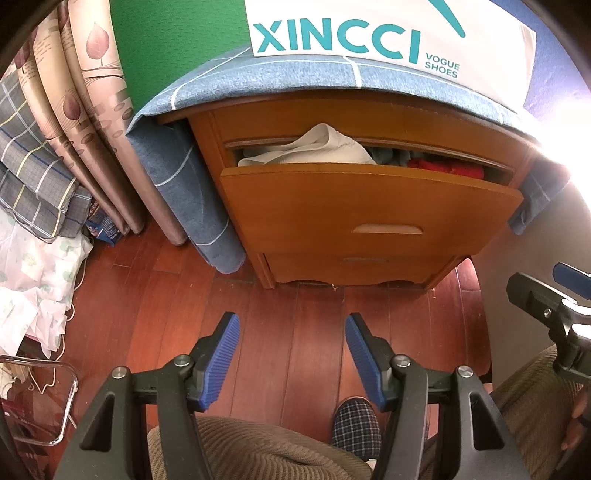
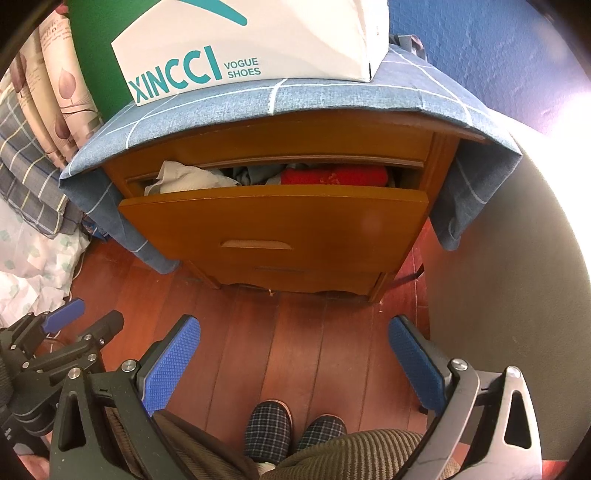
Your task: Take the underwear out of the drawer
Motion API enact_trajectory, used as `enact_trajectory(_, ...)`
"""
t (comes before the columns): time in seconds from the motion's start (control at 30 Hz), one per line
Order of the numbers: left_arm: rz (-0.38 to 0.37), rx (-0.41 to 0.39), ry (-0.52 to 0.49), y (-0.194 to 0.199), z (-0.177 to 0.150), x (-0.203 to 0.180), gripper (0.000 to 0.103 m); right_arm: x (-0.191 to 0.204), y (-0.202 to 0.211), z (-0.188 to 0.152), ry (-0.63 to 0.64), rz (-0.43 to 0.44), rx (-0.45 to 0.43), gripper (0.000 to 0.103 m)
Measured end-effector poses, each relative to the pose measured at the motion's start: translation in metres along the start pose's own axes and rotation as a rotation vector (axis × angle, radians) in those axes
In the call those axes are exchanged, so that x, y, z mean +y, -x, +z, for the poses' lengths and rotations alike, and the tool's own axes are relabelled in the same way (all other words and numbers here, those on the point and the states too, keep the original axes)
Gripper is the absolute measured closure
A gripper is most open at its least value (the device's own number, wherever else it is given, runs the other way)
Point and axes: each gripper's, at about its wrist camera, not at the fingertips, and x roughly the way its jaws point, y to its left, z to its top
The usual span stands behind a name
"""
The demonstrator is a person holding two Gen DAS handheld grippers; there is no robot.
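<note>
A wooden floor [image 1: 280, 295] fills the lower half of both views. At centre stands a wooden nightstand [image 1: 369, 266], draped in a blue checked cloth [image 1: 295, 77] with a white shoe box [image 1: 369, 33] on top. Its top drawer [image 1: 369, 206] is pulled partly out; inside, pale underwear [image 1: 317, 147] bunches at the left and a red garment [image 1: 447, 167] lies at the right, with grey-blue fabric between them. Low in each frame, the left gripper [image 1: 291, 332] and the right gripper [image 2: 293, 336] hang above the floor, jaws apart and empty. Plaid slippers [image 2: 291, 428] show at the bottom.
</note>
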Motion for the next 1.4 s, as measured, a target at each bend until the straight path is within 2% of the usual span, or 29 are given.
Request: enact_trajectory(1.4, 0.005, 0.000, -0.004, -0.0011, -0.0001, -0.0007, 0.042, -0.0036, -0.0003, -0.0007, -0.024, 0.019, 0.003, 0.002)
